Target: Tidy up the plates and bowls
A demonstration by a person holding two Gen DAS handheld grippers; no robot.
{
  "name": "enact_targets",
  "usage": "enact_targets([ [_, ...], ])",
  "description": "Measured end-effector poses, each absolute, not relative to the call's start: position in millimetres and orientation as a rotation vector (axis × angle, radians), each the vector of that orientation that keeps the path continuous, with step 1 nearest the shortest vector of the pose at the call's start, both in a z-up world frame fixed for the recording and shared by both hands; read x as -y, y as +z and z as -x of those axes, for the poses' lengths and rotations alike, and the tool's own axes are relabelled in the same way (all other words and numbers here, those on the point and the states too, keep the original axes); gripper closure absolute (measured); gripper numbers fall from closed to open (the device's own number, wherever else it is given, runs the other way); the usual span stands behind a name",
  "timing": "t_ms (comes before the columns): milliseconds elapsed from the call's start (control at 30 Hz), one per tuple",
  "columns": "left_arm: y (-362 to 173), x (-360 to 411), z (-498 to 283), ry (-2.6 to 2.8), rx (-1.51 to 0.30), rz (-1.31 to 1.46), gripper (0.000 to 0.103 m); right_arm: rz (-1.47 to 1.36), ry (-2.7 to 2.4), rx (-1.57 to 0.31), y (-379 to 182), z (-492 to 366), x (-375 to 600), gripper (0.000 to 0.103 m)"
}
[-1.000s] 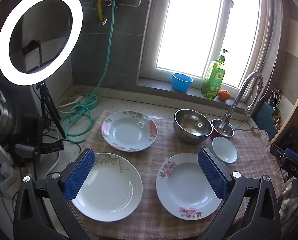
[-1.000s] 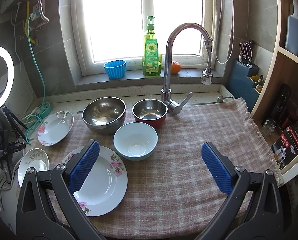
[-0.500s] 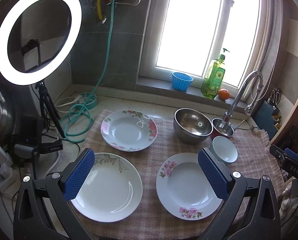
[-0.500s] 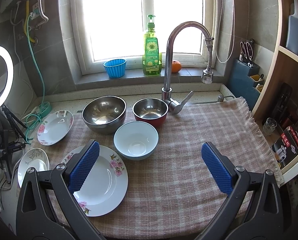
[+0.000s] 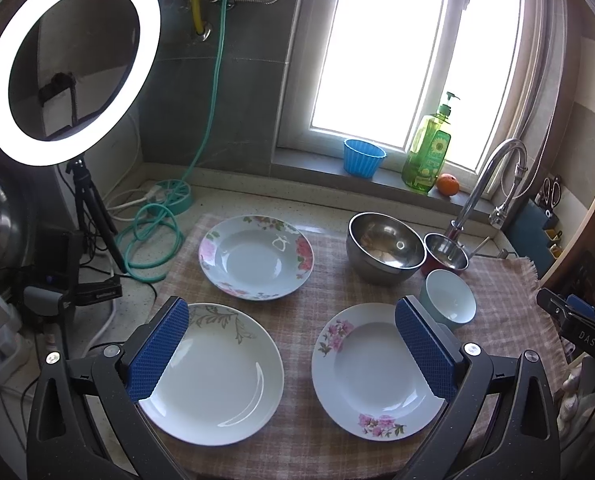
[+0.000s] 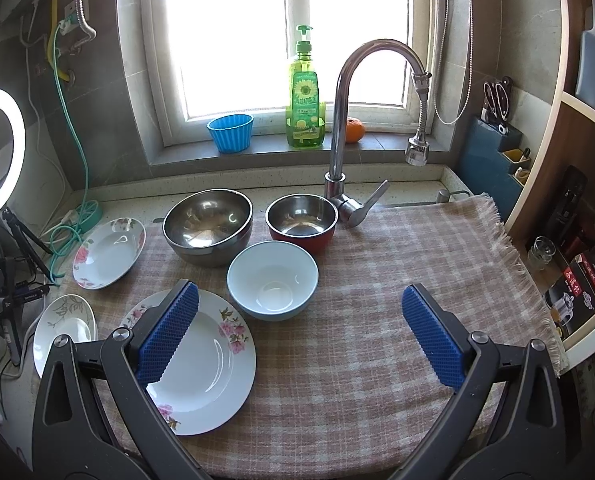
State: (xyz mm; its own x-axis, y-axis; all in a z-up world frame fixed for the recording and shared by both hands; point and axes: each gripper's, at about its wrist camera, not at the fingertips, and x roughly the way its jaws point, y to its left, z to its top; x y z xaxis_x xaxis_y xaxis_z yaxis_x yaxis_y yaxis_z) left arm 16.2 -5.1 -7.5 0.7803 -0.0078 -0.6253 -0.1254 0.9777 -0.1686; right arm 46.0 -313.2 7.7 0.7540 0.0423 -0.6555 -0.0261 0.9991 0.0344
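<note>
Three plates lie on a checked cloth (image 5: 317,280): a leaf-pattern plate (image 5: 213,372) at front left, a pink-flower plate (image 5: 377,372) at front right, and a rose-rimmed plate (image 5: 256,257) behind them. A large steel bowl (image 5: 385,252), a red-sided steel bowl (image 5: 445,258) and a pale blue bowl (image 5: 449,304) stand to the right. My left gripper (image 5: 293,352) is open above the two front plates. My right gripper (image 6: 299,336) is open above the cloth, its left finger over the pink-flower plate (image 6: 205,364), near the pale blue bowl (image 6: 272,280).
A tap (image 6: 361,128) rises behind the bowls. A soap bottle (image 6: 304,96), a blue cup (image 6: 230,132) and an orange (image 6: 354,130) sit on the sill. A ring light (image 5: 69,60) on a tripod, cables and a green hose (image 5: 153,236) crowd the left. Shelves (image 6: 577,240) stand at the right.
</note>
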Motion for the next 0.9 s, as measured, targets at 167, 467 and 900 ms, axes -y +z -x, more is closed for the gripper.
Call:
enact_targets([
  [167, -15.7, 4.8, -20.8, 0.038, -0.706, 0.218, 0.001, -0.030, 0.045, -0.742, -5.1, -49.5, 314.5, 0.000],
  [467, -38.6, 9.0, -31.8, -0.008, -0.793, 0.251, 0.015, -0.053, 0.102, -0.851, -38.0, -56.9, 323.8, 0.000],
  [900, -90.6, 13.6, -62.9, -0.142, -0.982, 0.377, 0.048, -0.234, 0.242, -1.062, -94.7, -78.5, 337.6, 0.021],
])
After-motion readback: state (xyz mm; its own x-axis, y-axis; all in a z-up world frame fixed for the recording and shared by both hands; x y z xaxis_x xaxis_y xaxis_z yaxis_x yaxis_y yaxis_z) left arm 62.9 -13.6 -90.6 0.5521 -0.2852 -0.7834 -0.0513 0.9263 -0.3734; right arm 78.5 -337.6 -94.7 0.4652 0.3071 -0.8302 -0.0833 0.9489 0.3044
